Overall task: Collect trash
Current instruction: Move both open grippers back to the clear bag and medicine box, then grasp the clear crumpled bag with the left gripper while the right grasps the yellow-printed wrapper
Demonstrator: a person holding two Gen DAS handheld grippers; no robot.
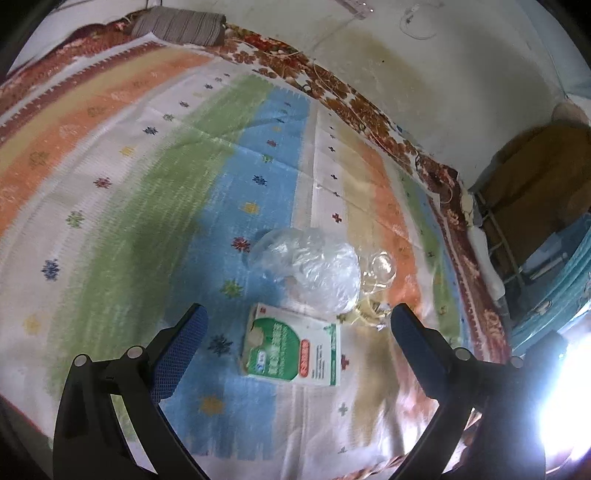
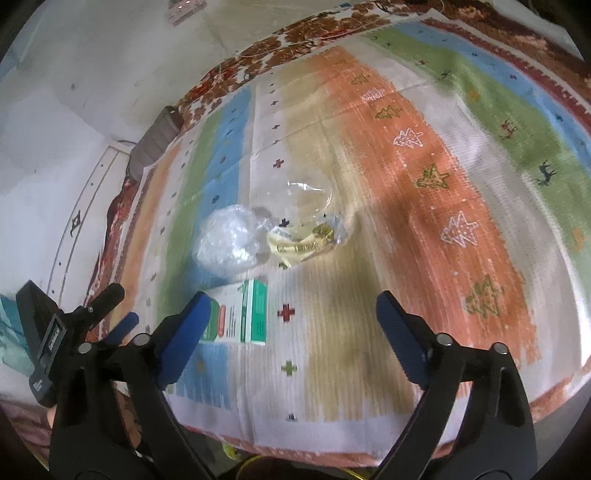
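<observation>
While both grippers hang over the striped cloth (image 1: pixel 122 173), neither has hold of anything. Left gripper (image 1: pixel 299 325): jaws wide apart, blue pads bare, the green-and-white carton (image 1: pixel 291 350) lying flat on the cloth in the gap between them, touching neither pad. Right gripper (image 2: pixel 291 314): jaws also spread wide, nothing clamped; in its view the carton's end sits just beside the left-hand pad, at about 9 o'clock from the gap centre, contact can't be told.

Trash is clustered on the cloth. In the left wrist view, the crumpled clear plastic bag (image 1: pixel 314 273) sits at 12 o'clock from the carton, touching or just off its top edge. The clear wrapper with yellow print (image 1: pixel 373 306) lies at 3 o'clock from the bag, against it, with a round transparent piece (image 1: pixel 384 266) at its upper end. In the right wrist view the order is mirrored: bag at 9 o'clock from the wrapper, carton at 6 o'clock from the bag.

The left gripper shows at 9 o'clock in the right wrist view. Grey rolled bundle (image 1: pixel 177 24) at the cloth's far edge, 11 o'clock.
</observation>
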